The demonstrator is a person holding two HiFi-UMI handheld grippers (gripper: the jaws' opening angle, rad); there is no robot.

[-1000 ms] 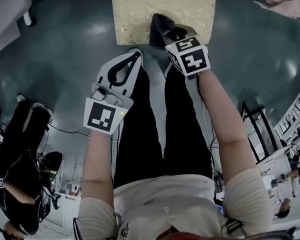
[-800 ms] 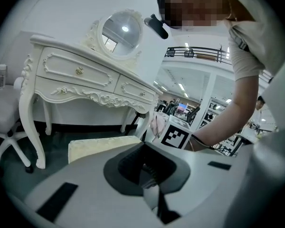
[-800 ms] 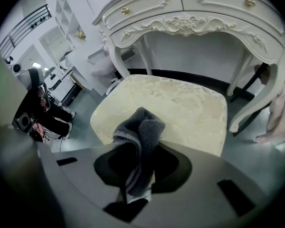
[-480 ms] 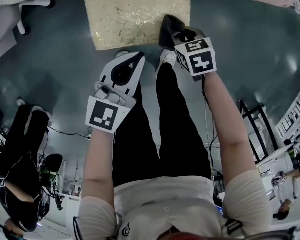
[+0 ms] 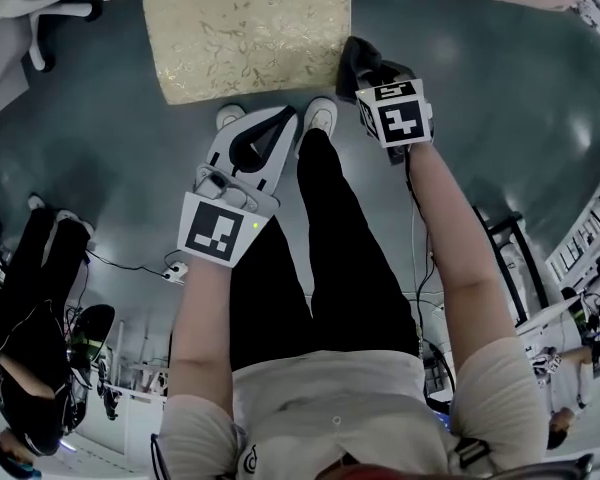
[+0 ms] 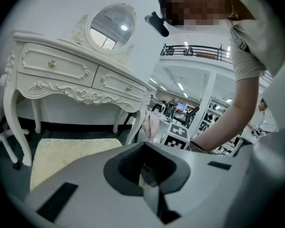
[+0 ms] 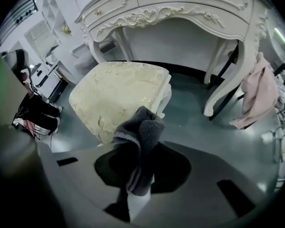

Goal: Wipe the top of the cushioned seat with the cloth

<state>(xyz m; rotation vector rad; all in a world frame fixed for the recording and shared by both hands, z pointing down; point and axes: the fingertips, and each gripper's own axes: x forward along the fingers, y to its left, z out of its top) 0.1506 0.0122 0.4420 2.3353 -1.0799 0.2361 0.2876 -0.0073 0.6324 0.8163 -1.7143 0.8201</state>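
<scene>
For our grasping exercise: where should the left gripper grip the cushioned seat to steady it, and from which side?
Probably the padded near edge of the cushioned seat, coming from the near side: the top is too broad to span, and the left gripper hangs closest there, jaws shut and empty.

The seat [image 5: 245, 33] top is lying open from above; the table [image 7: 180, 4] is standing close behind, and the floor [image 5: 500, 108] is lying open rightward.

Cushioned seat [image 5: 245, 33]: pale gold, patterned, top of view.
Cloth [image 5: 354, 58]: dark, bunched, just beside the seat's right edge.
Right gripper [image 5: 368, 74]: holding the cloth.
Left gripper [image 5: 272, 128]: near the white shoes [image 5: 320, 116], off the seat.
</scene>
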